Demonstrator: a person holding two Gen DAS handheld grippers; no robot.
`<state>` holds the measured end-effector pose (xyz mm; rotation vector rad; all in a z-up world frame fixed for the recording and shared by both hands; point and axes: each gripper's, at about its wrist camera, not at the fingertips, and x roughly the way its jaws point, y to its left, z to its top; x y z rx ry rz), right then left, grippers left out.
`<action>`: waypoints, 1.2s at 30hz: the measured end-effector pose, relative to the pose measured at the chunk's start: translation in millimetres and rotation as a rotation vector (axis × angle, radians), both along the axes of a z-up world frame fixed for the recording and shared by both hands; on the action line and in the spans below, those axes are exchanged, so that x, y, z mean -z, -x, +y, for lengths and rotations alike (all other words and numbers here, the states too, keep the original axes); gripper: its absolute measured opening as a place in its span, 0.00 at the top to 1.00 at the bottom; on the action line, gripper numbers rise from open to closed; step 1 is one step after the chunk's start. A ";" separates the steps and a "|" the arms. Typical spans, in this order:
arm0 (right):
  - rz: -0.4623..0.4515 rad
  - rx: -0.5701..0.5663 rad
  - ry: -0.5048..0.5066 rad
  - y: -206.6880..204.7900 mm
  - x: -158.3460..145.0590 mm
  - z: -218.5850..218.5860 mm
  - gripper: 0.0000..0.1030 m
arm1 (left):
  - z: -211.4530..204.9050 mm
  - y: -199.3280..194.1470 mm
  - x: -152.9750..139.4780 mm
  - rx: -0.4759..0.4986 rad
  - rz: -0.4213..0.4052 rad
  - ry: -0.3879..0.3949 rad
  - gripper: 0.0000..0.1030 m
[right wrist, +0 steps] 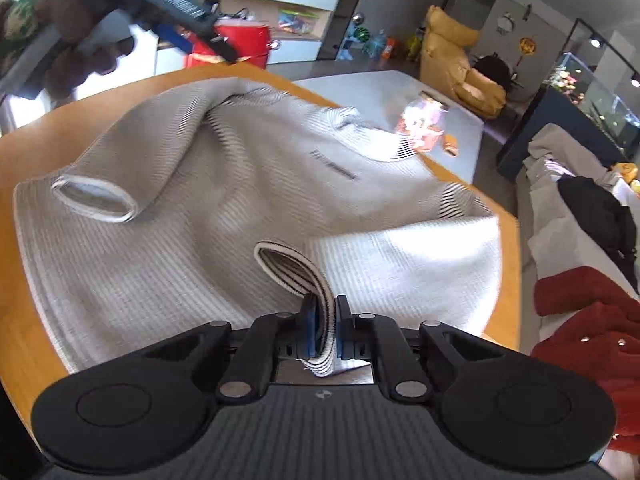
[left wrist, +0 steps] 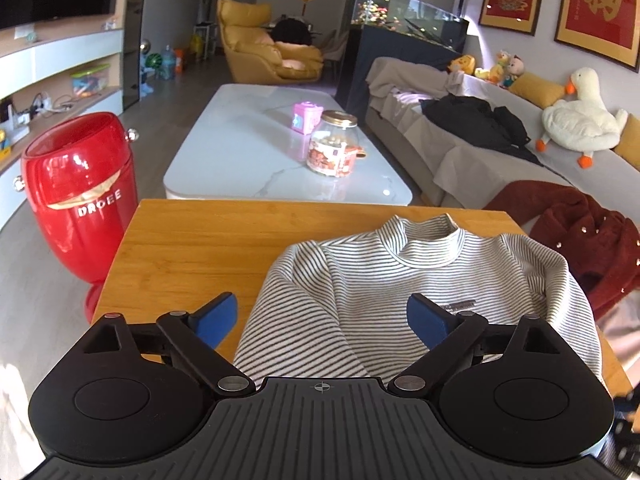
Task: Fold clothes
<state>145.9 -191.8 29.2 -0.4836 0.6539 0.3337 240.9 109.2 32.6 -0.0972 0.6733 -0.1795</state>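
Striped turtleneck (left wrist: 400, 300) lies on wooden table (left wrist: 180, 248), front up. Our right gripper (right wrist: 324, 332) pinches sleeve cuff (right wrist: 296, 268); left gripper (left wrist: 320, 320) gapes empty. We should draw sleeve flat across chest.

A shirt (left wrist: 420, 300) lies on the worktop (left wrist: 192, 248), collar toward the far edge. Beyond that edge stands a low table (left wrist: 248, 160) carrying a jar (left wrist: 332, 148); a sofa (left wrist: 480, 160) runs along the right, with a garment (left wrist: 580, 240) beside the worktop's right corner.

Red bin (left wrist: 80, 196), glass jar (left wrist: 333, 144), plush goose (left wrist: 580, 116)
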 end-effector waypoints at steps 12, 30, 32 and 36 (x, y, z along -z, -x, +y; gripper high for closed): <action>-0.391 0.259 -0.306 -78.6 -165.6 -81.7 0.92 | 18.0 23.8 -1.4 0.000 0.009 0.020 0.04; -0.171 -0.057 -0.468 -149.5 -109.3 88.1 0.93 | 58.6 50.9 -1.8 -0.074 0.031 0.040 0.00; -0.168 -0.031 -0.454 -149.7 -106.0 80.4 0.92 | 60.8 50.7 -0.5 -0.076 0.033 0.045 0.00; -0.106 0.109 -0.458 -153.1 -76.0 35.7 0.80 | 63.8 50.0 4.5 -0.078 0.038 0.065 0.00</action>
